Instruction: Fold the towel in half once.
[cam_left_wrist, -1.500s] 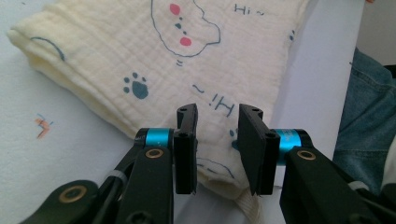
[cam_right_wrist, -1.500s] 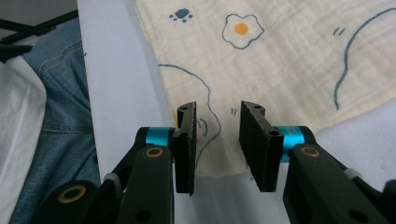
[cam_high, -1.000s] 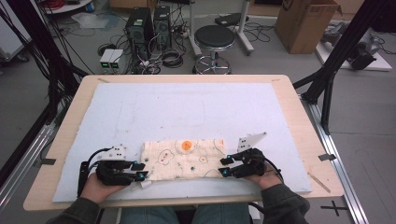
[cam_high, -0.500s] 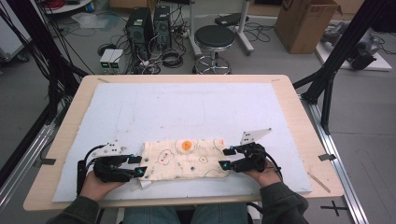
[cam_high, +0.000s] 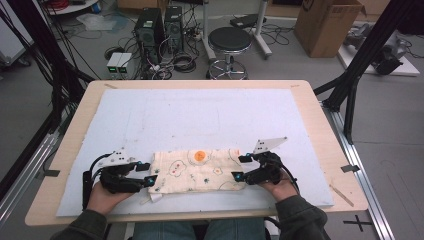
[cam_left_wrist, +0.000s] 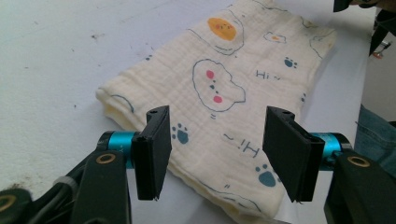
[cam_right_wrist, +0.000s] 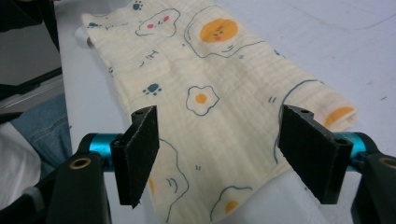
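A folded cream cloth (cam_high: 197, 171) printed with fried eggs and paw marks lies flat on the white mat near the table's front edge. My left gripper (cam_high: 148, 174) sits at its left end and my right gripper (cam_high: 240, 167) at its right end. In the left gripper view the jaws of the left gripper (cam_left_wrist: 217, 154) stand apart over the cloth (cam_left_wrist: 224, 88), pads clear of it. The right gripper (cam_right_wrist: 222, 154) likewise straddles the cloth (cam_right_wrist: 210, 79) without pressing it. Both pairs of jaws have just been opening.
The white mat (cam_high: 200, 115) covers most of the wooden table (cam_high: 320, 125). Beyond the far edge stand a black stool (cam_high: 229, 42), computer towers (cam_high: 160, 25) with cables and a cardboard box (cam_high: 327, 22). Black frame posts (cam_high: 360, 65) rise at the right.
Both grippers' jaws stand wider apart than before. The hands stay at the cloth's two ends, and the cloth lies flat in the same place.
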